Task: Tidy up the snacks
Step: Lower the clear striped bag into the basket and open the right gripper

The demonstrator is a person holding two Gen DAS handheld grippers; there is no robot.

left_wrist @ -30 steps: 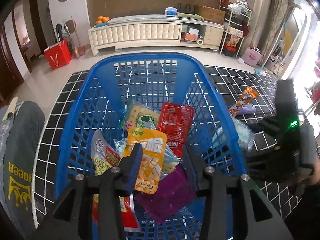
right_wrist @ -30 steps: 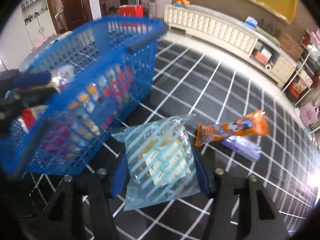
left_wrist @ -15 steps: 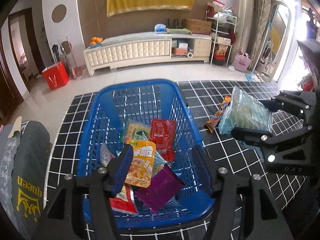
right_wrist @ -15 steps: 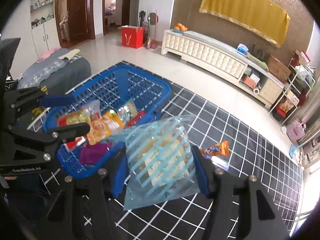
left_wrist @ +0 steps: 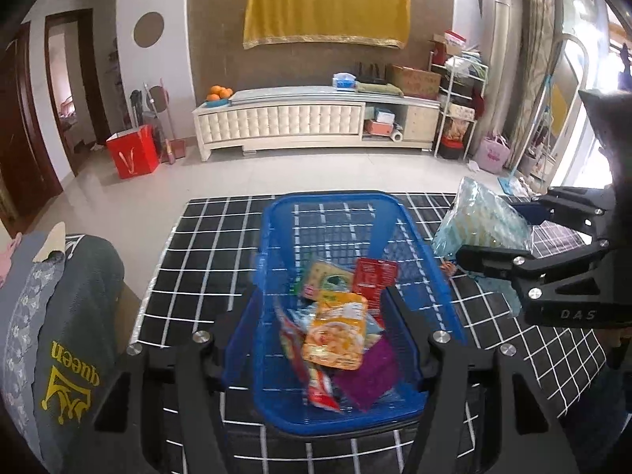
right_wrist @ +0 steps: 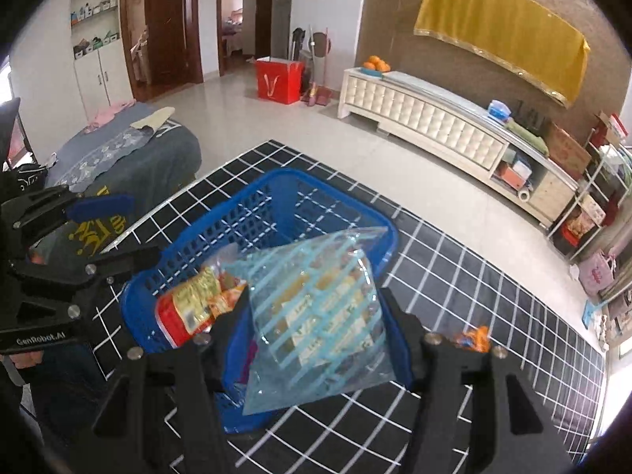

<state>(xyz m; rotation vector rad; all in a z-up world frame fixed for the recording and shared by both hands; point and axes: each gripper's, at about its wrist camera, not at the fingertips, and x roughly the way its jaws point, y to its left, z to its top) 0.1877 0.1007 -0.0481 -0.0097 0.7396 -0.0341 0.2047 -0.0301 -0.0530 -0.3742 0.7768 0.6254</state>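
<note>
Holding a clear bag with pale blue stripes (right_wrist: 316, 308), the right gripper (right_wrist: 316, 316) has both pads pressed against the bag's sides. Small tan and white packets show through the film. The bag hangs lifted above the near right corner of the blue basket (right_wrist: 272, 205), clear of the mat.

Left gripper (left_wrist: 316, 339): jaws spread, nothing between them, poised over the basket. In the left wrist view the basket (left_wrist: 276, 237) is a blue plastic mesh tub holding several packets: an orange-yellow pouch (left_wrist: 335, 330) on top, a red packet (left_wrist: 373, 274), a green and cream packet (left_wrist: 326, 280), and a purple packet (left_wrist: 373, 371) at the near end.

An orange wrapper (right_wrist: 472, 335) lies on the mat to the right of the basket, partly hidden behind the right gripper's finger.

Surface: black mat with a white grid (right_wrist: 474, 288), laid on pale floor tiles. Room: a cream padded cabinet (left_wrist: 284, 118) against the far wall with oranges (left_wrist: 218, 93) on its top, a yellow cloth (left_wrist: 324, 12) hung above it, a red paper bag (left_wrist: 133, 155) on the floor, and grey fabric printed "queen" (left_wrist: 71, 359) at the left.
</note>
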